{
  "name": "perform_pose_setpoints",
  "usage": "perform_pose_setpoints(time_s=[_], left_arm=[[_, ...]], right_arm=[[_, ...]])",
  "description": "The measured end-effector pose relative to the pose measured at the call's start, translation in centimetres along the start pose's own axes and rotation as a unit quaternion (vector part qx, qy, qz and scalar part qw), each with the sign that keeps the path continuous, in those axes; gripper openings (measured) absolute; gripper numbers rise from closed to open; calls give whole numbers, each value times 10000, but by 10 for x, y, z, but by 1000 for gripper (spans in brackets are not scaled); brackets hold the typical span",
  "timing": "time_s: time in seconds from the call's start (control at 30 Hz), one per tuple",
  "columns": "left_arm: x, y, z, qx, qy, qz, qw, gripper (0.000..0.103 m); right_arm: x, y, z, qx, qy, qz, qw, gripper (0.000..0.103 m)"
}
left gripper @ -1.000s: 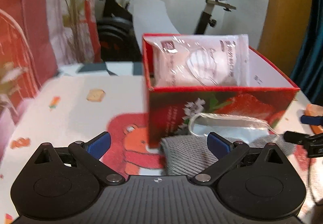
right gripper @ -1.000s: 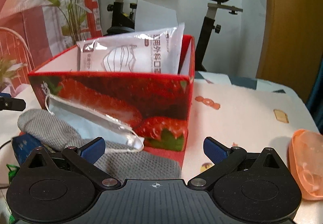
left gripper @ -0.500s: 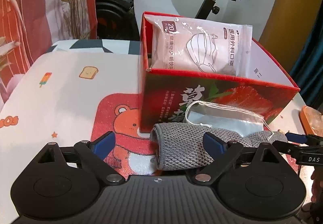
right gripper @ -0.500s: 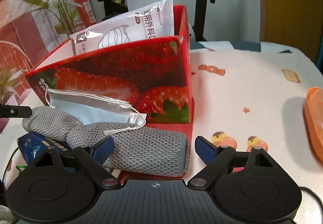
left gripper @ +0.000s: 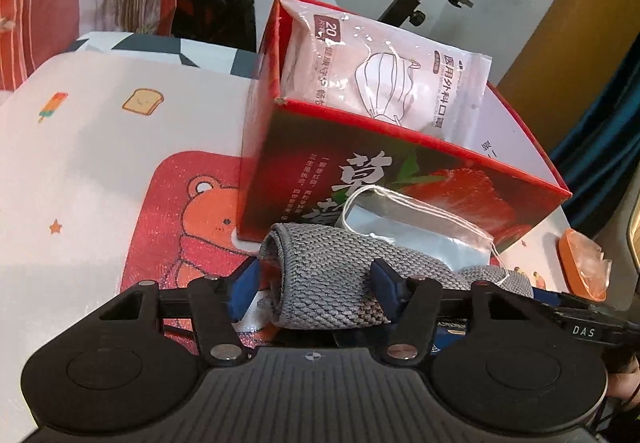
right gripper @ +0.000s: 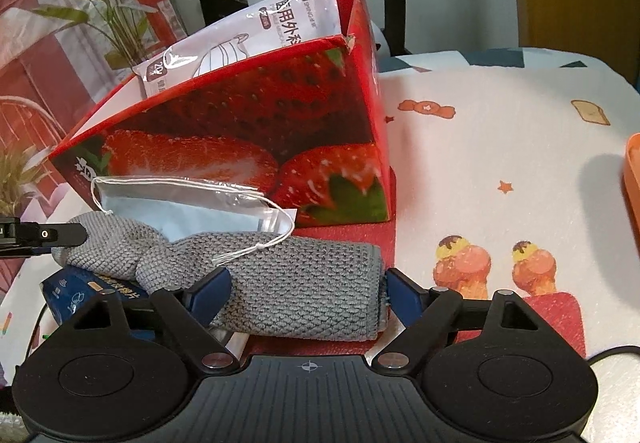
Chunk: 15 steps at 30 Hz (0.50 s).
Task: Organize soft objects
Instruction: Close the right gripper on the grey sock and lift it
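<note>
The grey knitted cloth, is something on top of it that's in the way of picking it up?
Yes. A loose face mask in clear wrap lies across the grey knitted cloth, its string draped over the knit. Both grippers, left gripper and right gripper, already straddle the cloth's ends, jaws closing.

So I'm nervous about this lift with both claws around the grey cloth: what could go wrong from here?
1. The bagged face mask lies on the rolled grey knitted cloth with its white ear loop draped over; lifting could drag or drop it.
2. Left claw and right claw are closing on opposite ends; uneven pulling may unroll the cloth.
3. The red strawberry-print box stands close behind; a swing might knock it.
</note>
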<state>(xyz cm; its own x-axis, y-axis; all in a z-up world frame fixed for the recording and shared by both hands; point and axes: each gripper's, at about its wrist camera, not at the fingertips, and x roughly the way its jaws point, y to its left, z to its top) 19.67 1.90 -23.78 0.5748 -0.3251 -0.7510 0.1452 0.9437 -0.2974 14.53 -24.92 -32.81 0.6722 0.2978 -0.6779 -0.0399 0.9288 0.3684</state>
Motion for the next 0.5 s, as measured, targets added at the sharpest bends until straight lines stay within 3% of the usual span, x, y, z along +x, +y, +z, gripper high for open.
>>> perform_pose_setpoints(time_s=[0.13,0.23,0.3,0.33,0.37,0.47,0.5], left_arm=[[1,-1,0,-18,96,40,9999,60],[0,1,1,-50,136,-27,9999,44],[-1,-2,1,43,114,-53,9999,42],[-2,-4,0,124,78,-5,9999,36],[-2,-6,0,226,46,39,9997,27],[-4,-9,-1,315,27,82,9995,18],[-4,-8,-1,311,20,70,9995,18]], right_arm=[[1,-1,0,69,26,35,10000,81],[0,-1,1,121,37,52,9999,79],[0,-2,1,157,41,59,9999,76],[0,-3,1,182,43,69,9998,75],[-1,-3,1,214,45,83,9997,72],[-3,-3,3,246,38,73,9997,59],[-4,-2,3,231,18,33,9997,50]])
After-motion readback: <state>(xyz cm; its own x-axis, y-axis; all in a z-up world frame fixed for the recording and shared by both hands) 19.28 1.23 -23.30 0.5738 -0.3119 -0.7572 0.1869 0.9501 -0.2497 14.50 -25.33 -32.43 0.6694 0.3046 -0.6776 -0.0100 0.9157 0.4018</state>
